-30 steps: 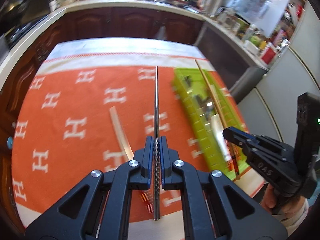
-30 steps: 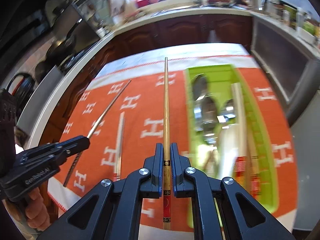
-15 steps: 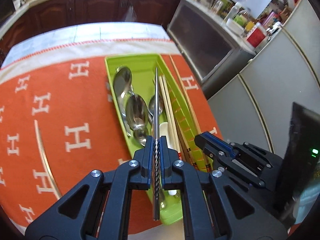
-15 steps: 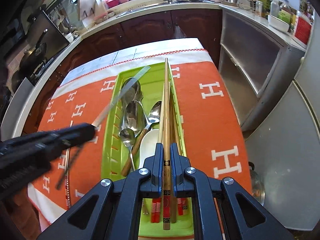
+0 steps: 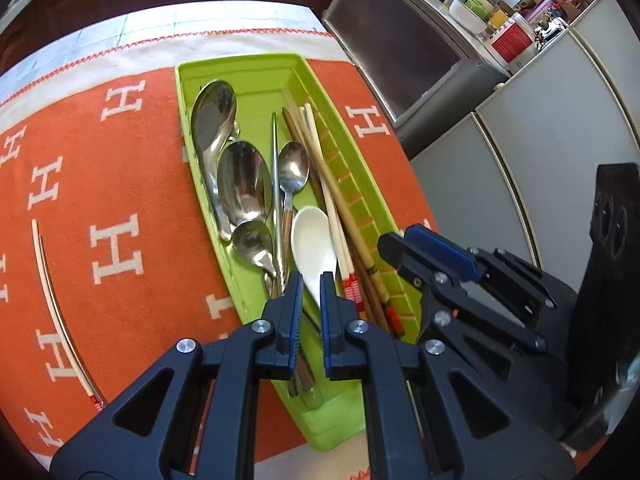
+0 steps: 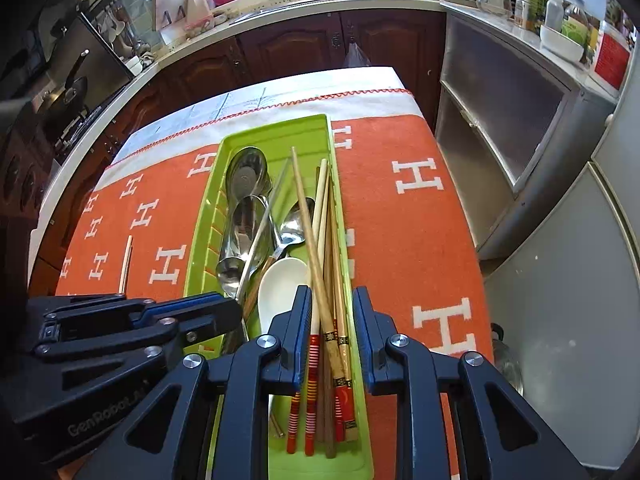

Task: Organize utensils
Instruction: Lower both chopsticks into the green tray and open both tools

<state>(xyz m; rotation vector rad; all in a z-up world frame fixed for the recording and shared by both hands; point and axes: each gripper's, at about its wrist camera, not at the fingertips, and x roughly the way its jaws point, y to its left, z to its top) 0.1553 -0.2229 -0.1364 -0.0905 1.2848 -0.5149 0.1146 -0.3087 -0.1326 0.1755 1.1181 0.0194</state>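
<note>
Over the green tray point(image 5: 352, 184), both my pairs of fingers have just been opening and hold nothing, while the last chopstick point(image 5: 60, 312) lies lengthwise on the orange cloth point(image 5: 132, 200), nearest my left fingers point(image 5: 310, 286).

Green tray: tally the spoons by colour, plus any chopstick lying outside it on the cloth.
Silver spoons: 4
White spoon: 1
Pale chopstick on the orange cloth: 1
Total: 6
</note>
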